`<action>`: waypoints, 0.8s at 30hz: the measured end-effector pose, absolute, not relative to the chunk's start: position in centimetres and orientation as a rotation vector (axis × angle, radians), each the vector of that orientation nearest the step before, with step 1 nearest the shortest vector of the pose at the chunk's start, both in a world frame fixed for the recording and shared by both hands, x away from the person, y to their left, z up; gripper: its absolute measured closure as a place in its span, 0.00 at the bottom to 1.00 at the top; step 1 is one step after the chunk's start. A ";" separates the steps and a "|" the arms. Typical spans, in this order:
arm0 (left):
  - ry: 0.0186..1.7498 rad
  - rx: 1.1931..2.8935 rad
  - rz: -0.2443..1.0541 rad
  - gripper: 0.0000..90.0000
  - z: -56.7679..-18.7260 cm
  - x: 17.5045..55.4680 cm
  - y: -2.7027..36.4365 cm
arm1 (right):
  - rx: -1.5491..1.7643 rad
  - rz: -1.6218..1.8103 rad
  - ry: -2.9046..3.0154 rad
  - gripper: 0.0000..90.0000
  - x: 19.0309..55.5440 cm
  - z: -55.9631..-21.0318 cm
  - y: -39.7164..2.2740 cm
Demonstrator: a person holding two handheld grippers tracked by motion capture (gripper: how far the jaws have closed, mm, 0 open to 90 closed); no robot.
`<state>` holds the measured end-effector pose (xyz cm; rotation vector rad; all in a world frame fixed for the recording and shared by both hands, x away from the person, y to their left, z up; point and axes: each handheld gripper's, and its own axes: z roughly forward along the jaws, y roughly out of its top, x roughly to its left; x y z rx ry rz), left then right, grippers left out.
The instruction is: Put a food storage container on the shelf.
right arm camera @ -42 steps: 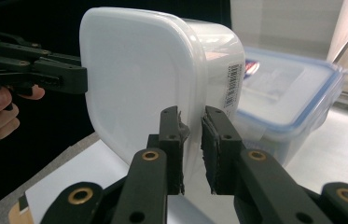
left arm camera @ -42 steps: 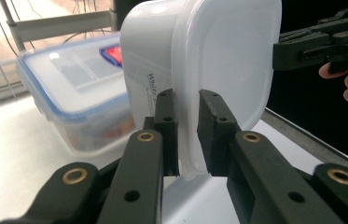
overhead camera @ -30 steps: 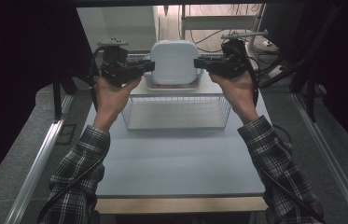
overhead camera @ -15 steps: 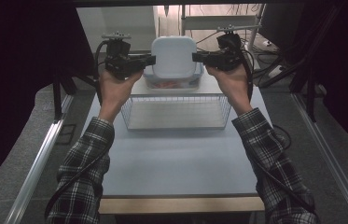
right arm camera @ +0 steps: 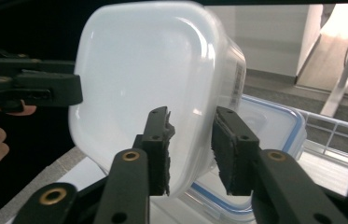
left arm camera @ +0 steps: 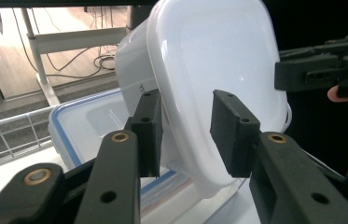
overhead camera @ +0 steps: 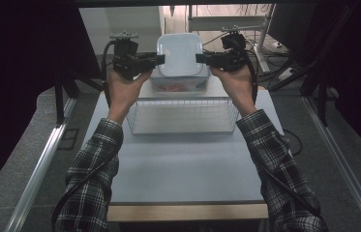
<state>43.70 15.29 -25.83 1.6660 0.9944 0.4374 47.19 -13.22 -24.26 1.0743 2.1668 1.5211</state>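
A white lidded plastic container [overhead camera: 179, 53] stands at the table's far end and seems to rest on a clear box with a blue-rimmed lid [overhead camera: 180, 86]. My left gripper [overhead camera: 161, 59] is at its left side and my right gripper [overhead camera: 200, 58] at its right side. In the left gripper view the container's lid rim [left arm camera: 209, 60] runs between the jaws of the left gripper [left arm camera: 188, 133] with gaps on both sides. In the right gripper view the rim [right arm camera: 148, 70] passes likewise between the jaws of the right gripper [right arm camera: 191, 149]. The jaws of both grippers have just been opening.
A wire basket [overhead camera: 183, 116] stands in front of the stacked boxes, with bare grey table [overhead camera: 183, 169] nearer the person. A desk frame and cables [overhead camera: 246, 24] lie beyond the far edge. Dark curtains flank both sides.
Both hands carried the white container a little farther from the person, over the blue-rimmed box. The jaws now stand wider around its rim.
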 end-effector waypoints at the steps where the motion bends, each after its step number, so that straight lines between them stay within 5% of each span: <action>1: 0.996 1.659 0.433 0.70 -25.9 43.8 15.3 | 1.086 1.528 2.165 0.71 47.3 -24.3 -13.2; 18: 1.063 1.669 0.481 0.52 -25.8 45.2 15.0 | 1.134 1.471 2.132 0.50 48.3 -24.2 -12.4; 24: 1.079 1.661 0.485 0.50 -25.6 45.9 15.0 | 1.144 1.468 2.093 0.50 48.8 -24.2 -12.1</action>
